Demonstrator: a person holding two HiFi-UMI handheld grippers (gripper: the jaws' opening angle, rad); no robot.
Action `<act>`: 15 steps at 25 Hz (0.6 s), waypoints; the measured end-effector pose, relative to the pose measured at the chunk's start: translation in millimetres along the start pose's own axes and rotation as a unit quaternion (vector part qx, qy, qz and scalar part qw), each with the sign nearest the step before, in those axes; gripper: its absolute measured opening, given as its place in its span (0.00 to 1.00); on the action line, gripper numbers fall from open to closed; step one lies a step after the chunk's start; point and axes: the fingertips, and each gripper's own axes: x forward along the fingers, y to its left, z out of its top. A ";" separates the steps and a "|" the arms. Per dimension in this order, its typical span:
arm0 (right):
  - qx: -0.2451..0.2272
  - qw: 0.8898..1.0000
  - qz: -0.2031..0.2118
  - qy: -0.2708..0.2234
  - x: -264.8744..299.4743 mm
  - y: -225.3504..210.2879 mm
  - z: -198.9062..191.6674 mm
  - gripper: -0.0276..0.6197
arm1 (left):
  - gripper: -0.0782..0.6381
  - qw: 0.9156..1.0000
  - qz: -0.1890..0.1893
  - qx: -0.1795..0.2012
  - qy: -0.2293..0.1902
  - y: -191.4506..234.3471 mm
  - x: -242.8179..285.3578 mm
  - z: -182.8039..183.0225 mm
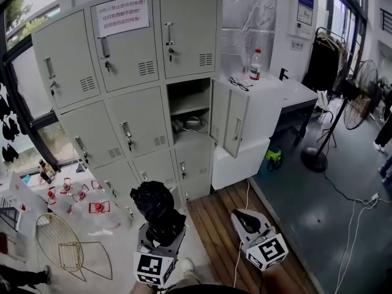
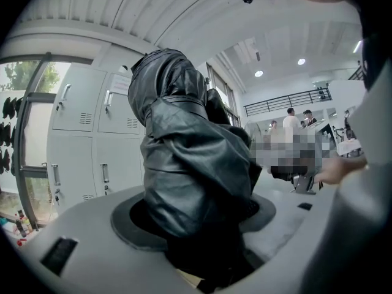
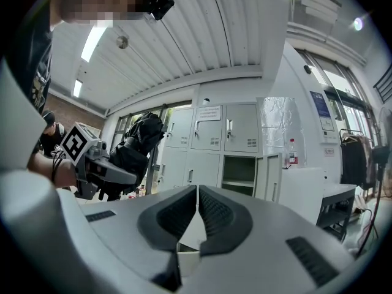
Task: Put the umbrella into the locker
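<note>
A folded black umbrella [image 1: 156,206] stands upright in my left gripper [image 1: 160,233], low in the head view, in front of the bank of grey lockers. The left gripper view is filled by the umbrella [image 2: 190,164], with the left gripper [image 2: 196,225] shut on its lower part. One locker [image 1: 190,106] in the right column stands open, its door [image 1: 229,120] swung out to the right; small items lie on its lower shelf. My right gripper [image 1: 245,220] hangs to the right of the umbrella, its pads together and empty [image 3: 197,204]. From it I see the umbrella [image 3: 138,143] at left and the open locker [image 3: 239,175] ahead.
A white cabinet [image 1: 245,158] beside the open door carries a bottle [image 1: 255,65] and glasses. A floor fan [image 1: 361,97] stands at right. A wire basket [image 1: 61,241] and small red items lie on the floor at left. A white cable [image 1: 245,225] runs across the wooden strip.
</note>
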 end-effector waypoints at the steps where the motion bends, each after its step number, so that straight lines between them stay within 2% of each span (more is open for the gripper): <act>1: -0.002 1.000 0.000 0.000 6.9 -2.8 0.9 0.10 | 0.53 1.000 -0.002 0.001 0.000 5.4 6.2 0.7; 15: -0.004 1.000 -0.014 0.010 107.6 -45.6 -3.0 0.10 | 0.53 1.000 -0.023 0.007 0.006 78.5 91.8 2.3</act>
